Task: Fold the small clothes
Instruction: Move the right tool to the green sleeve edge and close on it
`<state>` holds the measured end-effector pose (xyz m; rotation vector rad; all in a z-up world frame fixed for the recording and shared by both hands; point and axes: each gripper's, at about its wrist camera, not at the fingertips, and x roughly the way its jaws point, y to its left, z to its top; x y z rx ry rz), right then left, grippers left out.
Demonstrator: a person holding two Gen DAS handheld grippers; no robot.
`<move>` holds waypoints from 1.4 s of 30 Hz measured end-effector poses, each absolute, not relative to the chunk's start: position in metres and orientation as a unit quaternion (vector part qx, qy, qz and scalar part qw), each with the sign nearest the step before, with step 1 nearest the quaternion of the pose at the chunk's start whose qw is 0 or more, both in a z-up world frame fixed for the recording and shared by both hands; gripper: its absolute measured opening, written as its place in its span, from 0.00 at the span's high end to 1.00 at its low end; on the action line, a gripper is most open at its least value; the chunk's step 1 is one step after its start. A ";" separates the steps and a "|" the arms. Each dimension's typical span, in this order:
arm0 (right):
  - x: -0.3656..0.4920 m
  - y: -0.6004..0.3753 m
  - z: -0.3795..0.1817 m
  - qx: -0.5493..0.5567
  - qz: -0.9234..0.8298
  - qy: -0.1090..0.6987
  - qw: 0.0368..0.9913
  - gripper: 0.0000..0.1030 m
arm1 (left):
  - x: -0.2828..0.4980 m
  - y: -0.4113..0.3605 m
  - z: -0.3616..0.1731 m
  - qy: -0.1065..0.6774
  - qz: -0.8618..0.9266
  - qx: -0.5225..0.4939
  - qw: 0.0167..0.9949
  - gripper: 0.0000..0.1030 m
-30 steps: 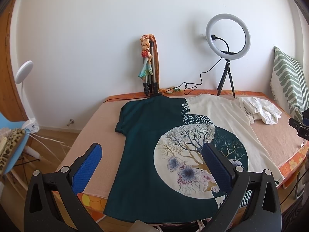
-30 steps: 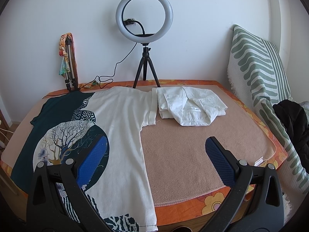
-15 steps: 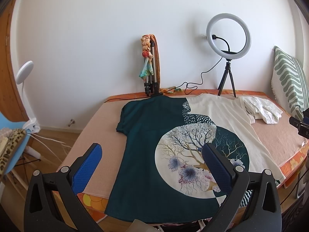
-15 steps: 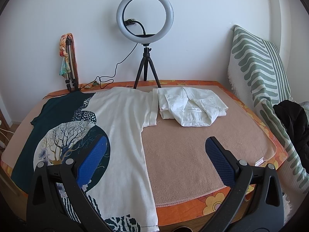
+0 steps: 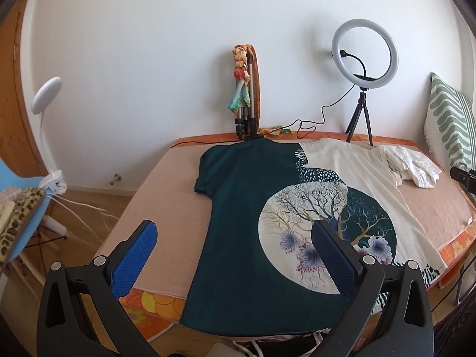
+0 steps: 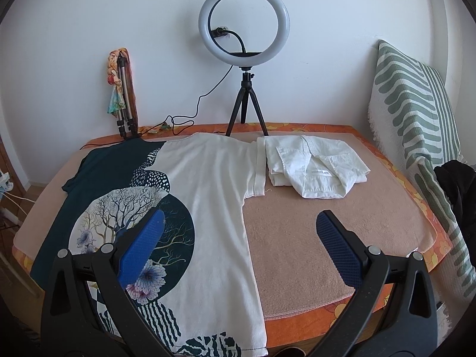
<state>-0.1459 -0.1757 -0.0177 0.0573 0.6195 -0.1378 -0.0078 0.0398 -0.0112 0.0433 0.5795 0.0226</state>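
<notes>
Left hand-held gripper (image 5: pixel 233 245) wide open, holding nothing, above green-and-white T-shirt (image 5: pixel 238 208). Right hand-held gripper (image 6: pixel 238 235) wide open, empty. T-shirt flat on bed (image 6: pixel 312 223).

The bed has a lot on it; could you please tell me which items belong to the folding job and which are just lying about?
Part of the job:
- T-shirt, spread flat
- white garment, already folded
- left tool and right tool, both open

Lying about:
- ring light
- folded tripod
- striped pillow
</notes>
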 end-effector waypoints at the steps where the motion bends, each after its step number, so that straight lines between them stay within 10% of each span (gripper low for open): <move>1: -0.145 -0.172 -0.015 0.029 -0.060 0.304 0.950 0.00 | -0.008 0.046 -0.014 0.290 0.013 0.018 0.957 0.00; 10: -0.119 -0.116 0.024 0.020 0.032 0.298 0.954 0.00 | -0.020 0.094 -0.043 0.320 0.017 -0.058 0.945 0.02; 25: -0.008 0.030 0.072 0.018 0.191 0.332 0.923 0.00 | -0.021 0.126 -0.109 0.399 -0.001 -0.172 0.901 0.43; 42: 0.186 0.183 -0.034 0.039 0.188 0.478 0.857 0.00 | -0.017 0.156 -0.135 0.418 0.012 -0.227 0.880 0.52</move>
